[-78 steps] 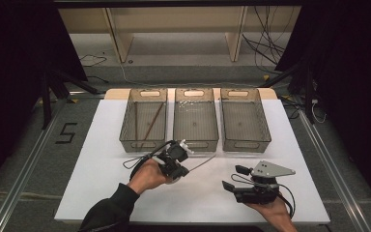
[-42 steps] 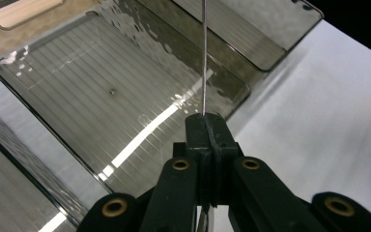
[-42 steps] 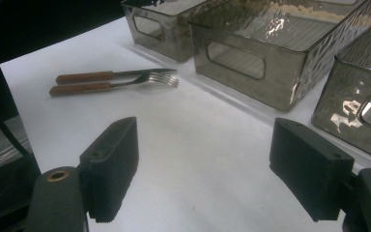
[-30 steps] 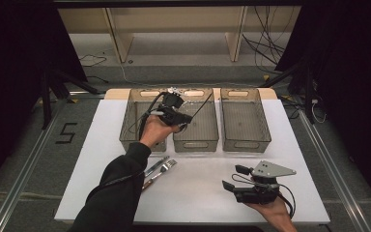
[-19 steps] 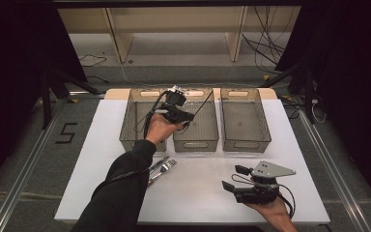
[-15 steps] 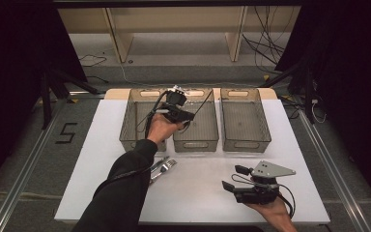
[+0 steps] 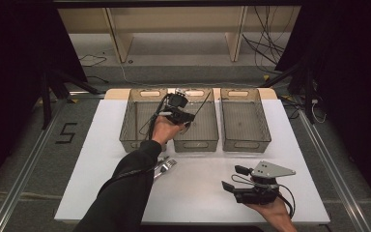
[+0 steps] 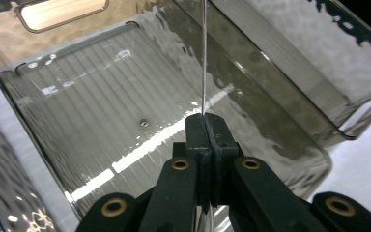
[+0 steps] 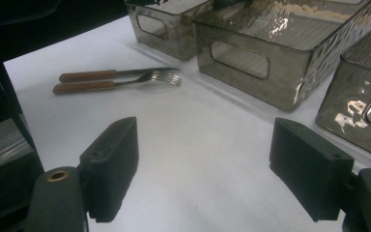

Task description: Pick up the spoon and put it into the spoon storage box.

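My left gripper (image 7: 190,117) (image 8: 206,122) hangs over the middle smoked-plastic bin (image 7: 207,141) (image 8: 101,96), shut on a thin metal utensil (image 7: 201,102) (image 8: 204,58). The utensil shows edge-on and sticks out past the jaws toward the bin's far end. My right gripper (image 7: 233,179) (image 9: 203,159) rests open near the table's front right, with nothing between its fingers. A wooden-handled knife (image 9: 116,73) and fork (image 9: 121,84) lie side by side on the white table (image 7: 193,193); in the high view the fork (image 7: 166,167) shows beside the left sleeve.
Three bins stand in a row at the back: the left bin (image 7: 136,143), the middle one and the right bin (image 7: 247,143). The person's left arm (image 7: 125,188) reaches across the table's middle. A cable trails from each gripper.
The left hand went from the cutlery at the front to above the middle bin, carrying the thin utensil, and has dipped slightly since. The right gripper has stayed put.
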`<move>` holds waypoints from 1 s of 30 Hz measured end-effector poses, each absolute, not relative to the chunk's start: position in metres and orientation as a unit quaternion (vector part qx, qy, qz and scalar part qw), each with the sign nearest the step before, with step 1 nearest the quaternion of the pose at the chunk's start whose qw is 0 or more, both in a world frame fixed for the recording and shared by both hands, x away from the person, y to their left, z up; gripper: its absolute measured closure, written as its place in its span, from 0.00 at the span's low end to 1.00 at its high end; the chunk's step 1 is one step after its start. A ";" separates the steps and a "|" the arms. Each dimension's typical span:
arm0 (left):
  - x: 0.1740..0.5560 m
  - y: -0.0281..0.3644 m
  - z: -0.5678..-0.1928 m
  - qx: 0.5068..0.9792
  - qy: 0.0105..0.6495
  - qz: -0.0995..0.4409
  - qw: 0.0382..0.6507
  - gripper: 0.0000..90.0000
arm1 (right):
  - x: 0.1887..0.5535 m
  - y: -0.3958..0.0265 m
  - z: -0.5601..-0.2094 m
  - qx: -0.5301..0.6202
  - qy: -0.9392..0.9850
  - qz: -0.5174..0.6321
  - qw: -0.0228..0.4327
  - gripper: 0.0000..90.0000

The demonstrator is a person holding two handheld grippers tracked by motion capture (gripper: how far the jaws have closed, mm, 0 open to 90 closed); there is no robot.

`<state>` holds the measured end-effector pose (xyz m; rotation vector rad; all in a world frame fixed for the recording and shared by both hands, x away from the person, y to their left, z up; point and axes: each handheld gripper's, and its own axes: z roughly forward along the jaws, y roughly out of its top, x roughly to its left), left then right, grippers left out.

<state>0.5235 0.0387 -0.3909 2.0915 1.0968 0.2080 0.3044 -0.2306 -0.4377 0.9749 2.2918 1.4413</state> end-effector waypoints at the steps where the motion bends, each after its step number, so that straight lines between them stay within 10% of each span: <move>1: 0.524 0.039 -0.392 0.815 0.432 0.079 0.378 0.99 | 0.304 -0.231 -0.438 0.336 0.789 0.497 0.131 0.29; 7: 0.526 0.040 -0.396 0.804 0.448 0.075 0.382 0.97 | 0.304 -0.231 -0.438 0.335 0.790 0.497 0.131 0.29; 19: 0.512 0.056 -0.371 0.808 0.443 0.046 0.387 0.40 | 0.304 -0.231 -0.438 0.336 0.789 0.497 0.131 0.29; 30: 0.465 0.090 -0.348 0.823 0.403 0.057 0.395 0.24 | 0.305 -0.230 -0.438 0.337 0.789 0.497 0.131 0.29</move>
